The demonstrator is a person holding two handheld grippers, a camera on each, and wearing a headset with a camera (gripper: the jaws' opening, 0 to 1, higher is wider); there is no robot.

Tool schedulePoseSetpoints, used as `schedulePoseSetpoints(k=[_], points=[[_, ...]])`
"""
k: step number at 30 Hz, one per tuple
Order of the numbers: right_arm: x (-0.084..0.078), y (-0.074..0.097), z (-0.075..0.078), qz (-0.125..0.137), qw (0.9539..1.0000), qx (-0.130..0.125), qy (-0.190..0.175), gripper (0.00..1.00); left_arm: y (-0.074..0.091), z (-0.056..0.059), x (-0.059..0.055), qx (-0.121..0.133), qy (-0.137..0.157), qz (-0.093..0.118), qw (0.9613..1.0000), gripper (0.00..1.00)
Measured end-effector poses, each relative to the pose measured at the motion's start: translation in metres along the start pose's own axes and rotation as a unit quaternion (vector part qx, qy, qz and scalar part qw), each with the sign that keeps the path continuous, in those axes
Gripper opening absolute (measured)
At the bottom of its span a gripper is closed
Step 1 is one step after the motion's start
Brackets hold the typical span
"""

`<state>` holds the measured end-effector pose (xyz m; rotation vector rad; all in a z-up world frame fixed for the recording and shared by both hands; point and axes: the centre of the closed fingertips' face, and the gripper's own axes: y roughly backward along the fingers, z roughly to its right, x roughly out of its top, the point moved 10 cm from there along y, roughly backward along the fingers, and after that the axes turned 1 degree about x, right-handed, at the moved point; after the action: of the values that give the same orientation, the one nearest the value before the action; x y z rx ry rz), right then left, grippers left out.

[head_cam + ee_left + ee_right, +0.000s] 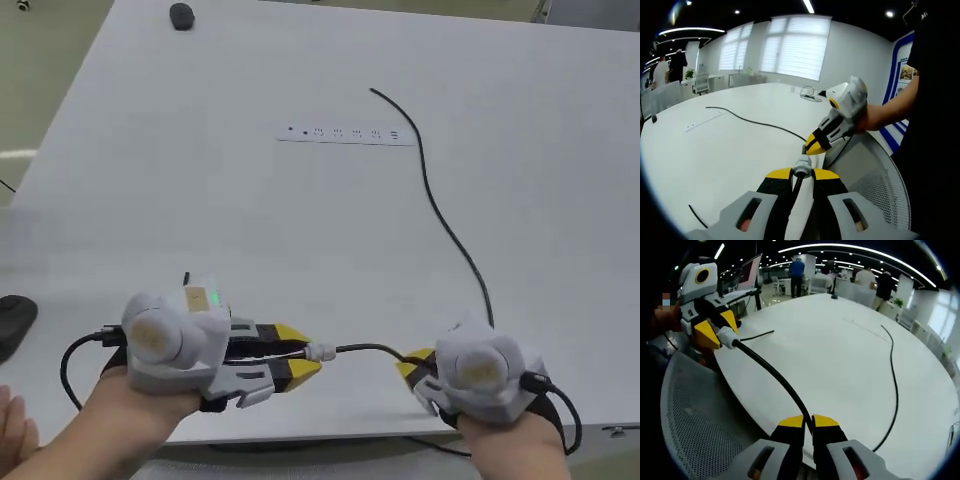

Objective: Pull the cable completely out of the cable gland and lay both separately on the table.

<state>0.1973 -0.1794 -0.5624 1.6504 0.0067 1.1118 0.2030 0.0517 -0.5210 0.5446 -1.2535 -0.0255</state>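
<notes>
At table (300, 230) edge, left gripper (305, 360) clamps cable gland (320, 352), right gripper (412, 366) cable (780, 381).

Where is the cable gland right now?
The cable gland is at the tips of the left gripper, low centre in the head view near the table edge, its cable running to the right gripper.

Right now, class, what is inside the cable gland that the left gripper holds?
The black cable enters the cable gland; how far it runs inside is hidden by the gland and the left gripper.
</notes>
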Motion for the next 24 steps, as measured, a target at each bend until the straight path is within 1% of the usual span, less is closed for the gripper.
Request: schedulePoseSetpoints(k=[1, 5, 8, 12, 13, 15, 16, 18, 19, 20, 21, 24], points=[[0.000, 0.000, 0.000, -0.001, 1.0000, 0.004, -0.007, 0.00, 0.000, -0.001, 0.000, 0.000, 0.000, 0.000, 1.0000, 0.15], [-0.001, 0.000, -0.001, 0.002, 0.9999, 0.007, -0.011, 0.00, 0.000, -0.004, 0.001, 0.001, -0.001, -0.001, 1.0000, 0.15], [0.000, 0.000, -0.001, 0.005, 1.0000, 0.006, -0.001, 0.01, 0.000, -0.005, 0.002, 0.003, 0.002, 0.000, 1.0000, 0.15], [0.001, 0.003, -0.005, 0.007, 0.9998, 0.012, 0.013, 0.02, 0.000, -0.006, 0.003, 0.003, -0.001, 0.001, 1.0000, 0.15], [0.003, 0.005, -0.006, 0.009, 0.9997, 0.014, 0.015, 0.04, 0.001, -0.006, 0.004, 0.004, 0.000, 0.000, 1.0000, 0.15], [0.007, 0.009, -0.009, 0.016, 0.9994, 0.014, 0.026, 0.10, 0.001, -0.006, 0.004, 0.003, -0.001, 0.001, 1.0000, 0.15], [0.011, 0.012, -0.011, 0.018, 0.9984, 0.010, 0.053, 0.12, 0.001, -0.006, 0.004, 0.003, -0.001, 0.001, 1.0000, 0.15], [0.018, 0.018, -0.016, 0.020, 0.9968, 0.006, 0.077, 0.13, 0.001, -0.005, 0.006, 0.003, -0.001, 0.002, 1.0000, 0.15], [0.025, 0.022, -0.021, 0.029, 0.9952, 0.008, 0.094, 0.13, 0.001, -0.005, 0.006, 0.003, -0.002, 0.002, 1.0000, 0.15], [0.030, 0.025, -0.025, 0.032, 0.9934, 0.005, 0.110, 0.14, 0.001, -0.005, 0.007, 0.003, -0.002, 0.002, 1.0000, 0.15], [0.037, 0.027, -0.031, 0.034, 0.9903, 0.001, 0.135, 0.14, 0.001, -0.005, 0.007, 0.003, -0.003, 0.002, 1.0000, 0.15], [0.053, 0.031, -0.047, 0.053, 0.9827, -0.005, 0.178, 0.14, 0.002, -0.005, 0.007, 0.005, 0.000, 0.003, 1.0000, 0.15]])
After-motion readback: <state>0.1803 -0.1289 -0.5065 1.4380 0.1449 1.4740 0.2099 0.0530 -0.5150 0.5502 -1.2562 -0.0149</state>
